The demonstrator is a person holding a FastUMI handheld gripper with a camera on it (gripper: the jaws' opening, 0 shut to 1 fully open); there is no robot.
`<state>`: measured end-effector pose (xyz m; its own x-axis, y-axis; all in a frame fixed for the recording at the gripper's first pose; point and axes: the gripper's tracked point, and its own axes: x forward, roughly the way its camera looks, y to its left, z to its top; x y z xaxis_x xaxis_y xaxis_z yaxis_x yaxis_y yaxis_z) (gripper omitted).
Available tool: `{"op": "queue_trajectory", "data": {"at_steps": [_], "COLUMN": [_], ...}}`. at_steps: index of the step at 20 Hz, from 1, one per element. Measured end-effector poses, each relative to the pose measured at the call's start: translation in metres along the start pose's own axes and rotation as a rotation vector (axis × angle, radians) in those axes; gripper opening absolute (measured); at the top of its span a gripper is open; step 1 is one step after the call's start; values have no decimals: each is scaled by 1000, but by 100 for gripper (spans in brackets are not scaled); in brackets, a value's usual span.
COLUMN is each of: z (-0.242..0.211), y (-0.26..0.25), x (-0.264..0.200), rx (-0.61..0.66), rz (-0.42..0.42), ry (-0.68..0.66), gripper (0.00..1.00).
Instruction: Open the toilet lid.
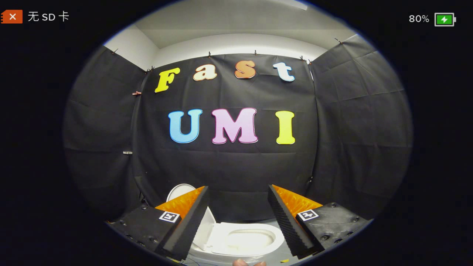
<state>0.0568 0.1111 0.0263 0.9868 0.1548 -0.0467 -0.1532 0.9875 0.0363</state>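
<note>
Lid (180,192) stands raised at 10 o'clock; gripper (238,218) spread wide, nothing held; fall-back judged possible if nudged

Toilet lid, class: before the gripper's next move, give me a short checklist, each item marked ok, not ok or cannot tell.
1. Toilet lid raised: ok, it stands up behind the left finger.
2. Toilet bowl exposed: ok, seat and opening show between the fingers.
3. Gripper open: ok, fingers wide apart.
4. Fingers holding nothing: ok.
5. Lid resting stably against something: cannot tell, its back is hidden.
</note>
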Motion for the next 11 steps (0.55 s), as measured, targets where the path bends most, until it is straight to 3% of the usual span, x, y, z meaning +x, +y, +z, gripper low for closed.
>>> {"op": "queue_trajectory", "data": {"at_steps": [11], "z": [3], "y": [1], "x": [-2], "rx": [0], "rz": [2], "ry": [-2], "gripper": [100]}}
